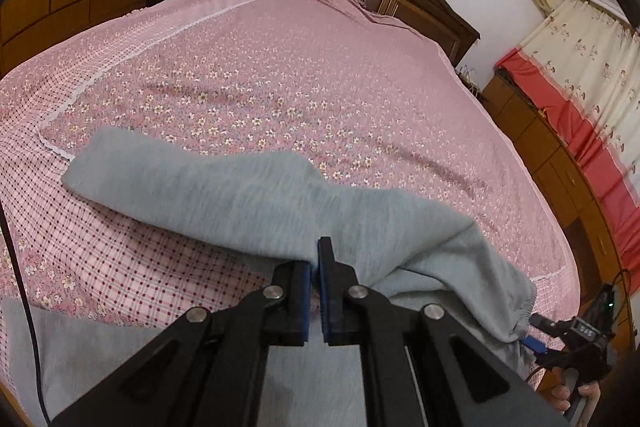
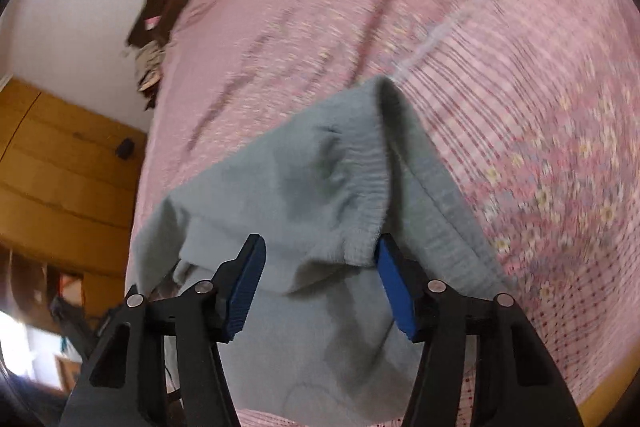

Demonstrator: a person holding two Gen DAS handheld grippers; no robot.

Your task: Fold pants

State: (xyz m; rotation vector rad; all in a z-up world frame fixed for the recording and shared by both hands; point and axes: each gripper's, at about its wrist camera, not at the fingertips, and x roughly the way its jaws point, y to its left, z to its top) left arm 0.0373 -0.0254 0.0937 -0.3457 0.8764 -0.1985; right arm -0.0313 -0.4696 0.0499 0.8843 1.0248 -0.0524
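Now left gripper (image 1: 315,259) pinches grey pants (image 1: 224,195); right gripper (image 2: 320,267) open

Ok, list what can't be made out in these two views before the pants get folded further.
- Left wrist view: the fabric pinched by the left gripper is hidden between its shut fingers.
- Left wrist view: the right gripper is mostly covered by the grey pants and cut off at the edge.
- Right wrist view: motion blur smears the bedspread; whether the right fingers press the waistband cannot be told.
- Both views: the pants' lower part runs behind the grippers.
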